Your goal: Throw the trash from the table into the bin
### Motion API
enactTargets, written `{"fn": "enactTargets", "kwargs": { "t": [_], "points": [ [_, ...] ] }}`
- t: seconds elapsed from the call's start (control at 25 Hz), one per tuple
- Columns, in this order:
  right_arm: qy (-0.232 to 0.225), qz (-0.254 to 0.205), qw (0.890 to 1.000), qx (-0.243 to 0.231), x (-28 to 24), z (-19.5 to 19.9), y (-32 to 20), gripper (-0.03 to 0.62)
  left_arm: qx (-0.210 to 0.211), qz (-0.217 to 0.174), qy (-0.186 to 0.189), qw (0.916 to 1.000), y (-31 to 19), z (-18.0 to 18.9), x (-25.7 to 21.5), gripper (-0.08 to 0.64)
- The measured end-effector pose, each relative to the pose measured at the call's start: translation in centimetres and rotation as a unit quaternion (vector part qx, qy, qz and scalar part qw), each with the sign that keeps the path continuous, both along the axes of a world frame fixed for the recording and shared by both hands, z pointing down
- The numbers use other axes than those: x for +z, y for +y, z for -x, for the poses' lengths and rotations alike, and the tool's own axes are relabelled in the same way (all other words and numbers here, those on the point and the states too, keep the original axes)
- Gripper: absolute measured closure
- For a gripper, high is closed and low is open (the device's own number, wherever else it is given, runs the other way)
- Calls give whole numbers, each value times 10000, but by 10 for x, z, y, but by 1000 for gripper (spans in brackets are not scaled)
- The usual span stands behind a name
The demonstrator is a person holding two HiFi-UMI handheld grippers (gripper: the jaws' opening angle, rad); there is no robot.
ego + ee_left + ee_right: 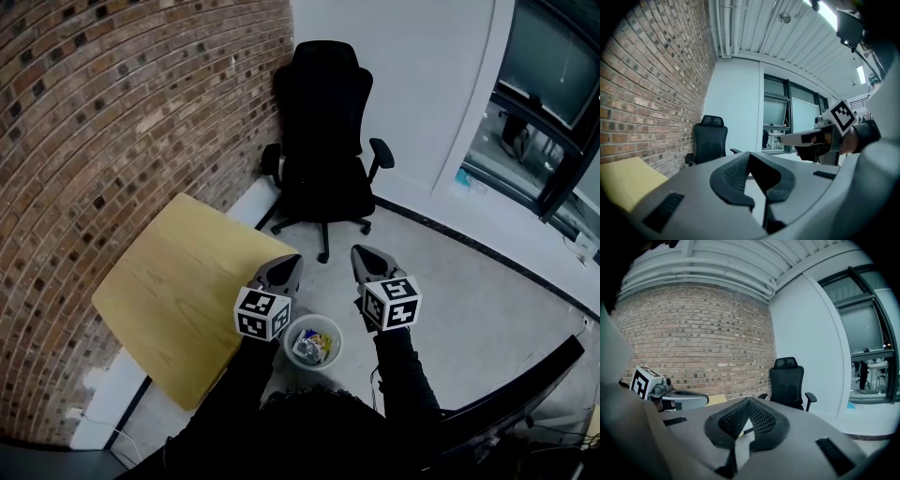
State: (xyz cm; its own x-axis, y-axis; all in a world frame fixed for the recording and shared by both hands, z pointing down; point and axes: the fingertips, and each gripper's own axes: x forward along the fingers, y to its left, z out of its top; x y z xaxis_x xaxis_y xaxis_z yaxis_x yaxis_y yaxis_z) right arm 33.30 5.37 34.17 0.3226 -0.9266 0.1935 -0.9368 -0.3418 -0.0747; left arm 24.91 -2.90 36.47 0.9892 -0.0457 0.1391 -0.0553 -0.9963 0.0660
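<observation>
The small round bin (312, 342) stands on the floor by the table's corner, with colourful trash inside it. The wooden table (178, 291) shows a bare top. My left gripper (291, 263) hovers at the table's right edge above the bin, shut and holding nothing. My right gripper (362, 254) is level beside it over the floor, also shut and holding nothing. In the left gripper view the left gripper (749, 155) has its jaws meeting at the tip, and the right gripper (787, 139) shows to the right. In the right gripper view the right gripper (749, 401) is closed too.
A black office chair (323, 141) stands ahead against the white wall, also seen as the chair (710, 140) and the chair (787, 383). A brick wall (112, 112) runs along the left behind the table. Windows (553, 84) are at the right. A dark desk edge (525, 384) lies at lower right.
</observation>
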Motion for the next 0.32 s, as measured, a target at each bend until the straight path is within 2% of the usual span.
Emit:
{"fn": "enactTargets", "kwargs": {
  "t": [0.32],
  "points": [
    [-50,88,9999,21,11,-2,3,583,5,18,-42,10000,1,0,7,554]
  ]
}}
